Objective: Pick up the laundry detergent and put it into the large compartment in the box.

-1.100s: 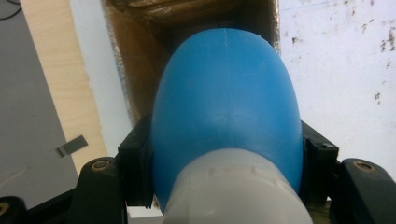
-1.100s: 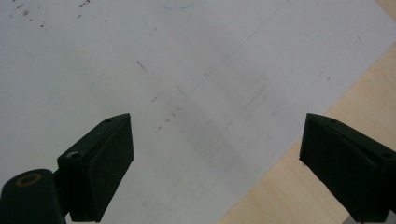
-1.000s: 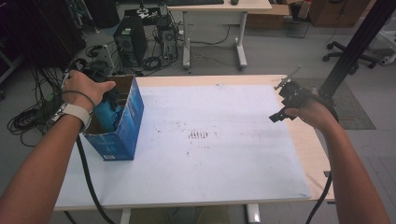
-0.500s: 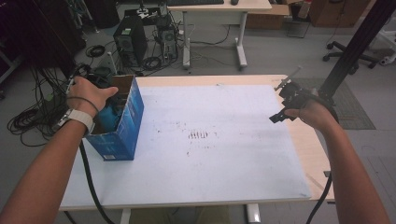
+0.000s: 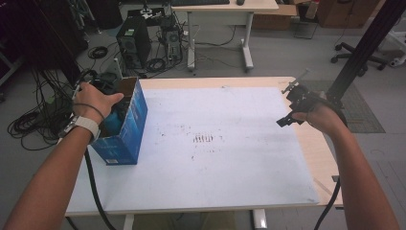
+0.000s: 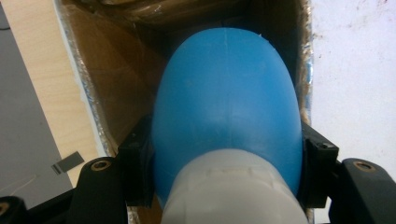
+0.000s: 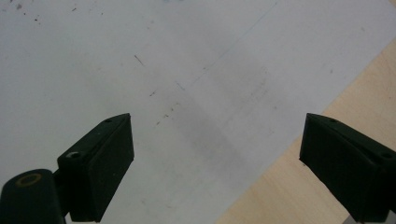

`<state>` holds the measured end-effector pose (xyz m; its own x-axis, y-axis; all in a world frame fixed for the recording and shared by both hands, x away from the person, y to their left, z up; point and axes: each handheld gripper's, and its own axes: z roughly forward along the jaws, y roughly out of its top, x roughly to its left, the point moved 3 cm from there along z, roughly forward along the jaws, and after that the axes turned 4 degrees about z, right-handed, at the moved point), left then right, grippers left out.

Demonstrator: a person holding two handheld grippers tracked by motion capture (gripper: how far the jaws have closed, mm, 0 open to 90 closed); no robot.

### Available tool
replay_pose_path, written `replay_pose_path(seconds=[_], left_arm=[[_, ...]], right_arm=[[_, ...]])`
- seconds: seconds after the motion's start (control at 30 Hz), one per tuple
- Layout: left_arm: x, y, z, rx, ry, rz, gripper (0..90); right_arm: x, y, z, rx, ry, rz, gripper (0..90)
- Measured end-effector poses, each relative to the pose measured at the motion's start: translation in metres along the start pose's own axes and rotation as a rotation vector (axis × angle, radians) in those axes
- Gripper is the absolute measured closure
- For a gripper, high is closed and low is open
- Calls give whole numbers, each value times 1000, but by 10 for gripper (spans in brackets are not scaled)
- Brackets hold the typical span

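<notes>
Left tongs are pinching the blue bottle by its body, just above the white cap, jaws on either side. The bottle sits mostly inside the open blue box at the left edge of the surface. Looks like mid-transfer: whether it's going in or coming out, can't tell. Right tongs are spread and empty, hovering over the far right of the surface, well apart from the box.

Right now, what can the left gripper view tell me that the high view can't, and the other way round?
The left gripper view brings out the blue bottle with its white cap, clamped between the left tongs, and the box's brown inside. The high view brings out the right tongs, open above the table's right edge, and both forearms. Both share the blue cardboard box and the white sheet.
</notes>
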<state>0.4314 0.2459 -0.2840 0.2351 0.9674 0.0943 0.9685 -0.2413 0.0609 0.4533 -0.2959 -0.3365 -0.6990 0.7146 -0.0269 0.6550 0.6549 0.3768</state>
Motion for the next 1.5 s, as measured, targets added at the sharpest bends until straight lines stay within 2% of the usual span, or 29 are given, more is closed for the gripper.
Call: replay_pose_path(seconds=[0.87, 1.5], left_arm=[[4, -1, 25, 8, -11, 5, 372], [8, 1, 28, -3, -20, -2, 370]], right_arm=[[2, 1, 2, 9, -2, -5, 100], [4, 1, 4, 11, 1, -7, 100]])
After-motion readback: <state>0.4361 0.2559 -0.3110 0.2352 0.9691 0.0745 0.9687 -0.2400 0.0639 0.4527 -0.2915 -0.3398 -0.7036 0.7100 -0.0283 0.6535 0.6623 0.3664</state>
